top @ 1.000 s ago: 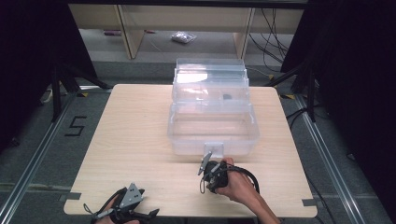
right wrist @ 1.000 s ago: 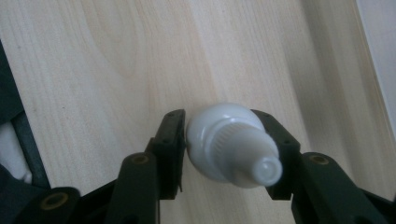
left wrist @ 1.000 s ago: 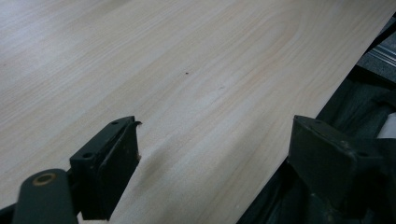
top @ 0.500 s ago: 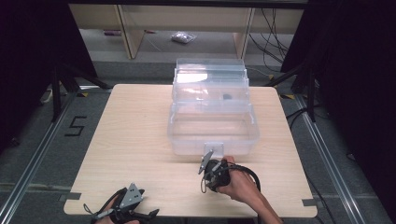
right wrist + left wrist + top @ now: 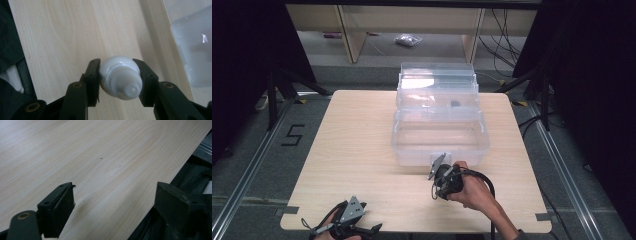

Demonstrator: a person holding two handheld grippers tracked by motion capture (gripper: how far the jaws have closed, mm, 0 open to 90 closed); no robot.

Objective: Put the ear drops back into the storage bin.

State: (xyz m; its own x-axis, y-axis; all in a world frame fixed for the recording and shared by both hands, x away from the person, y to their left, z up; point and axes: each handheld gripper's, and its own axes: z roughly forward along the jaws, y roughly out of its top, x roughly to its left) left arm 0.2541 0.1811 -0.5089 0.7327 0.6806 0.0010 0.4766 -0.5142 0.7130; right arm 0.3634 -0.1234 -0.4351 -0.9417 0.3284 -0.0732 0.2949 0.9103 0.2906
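While the right tool (image 5: 117, 76) stays clamped on the white bottle (image 5: 120, 77) just short of the clear bin (image 5: 439, 135), nothing has shifted; the left tool (image 5: 112, 205) idles open over the counter (image 5: 357, 145).

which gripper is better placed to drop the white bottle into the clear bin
Right. The right gripper already clamps the white bottle and sits just in front of the clear plastic bin. The left gripper is open with nothing between its jaws, at the table's near edge, far from the bin.
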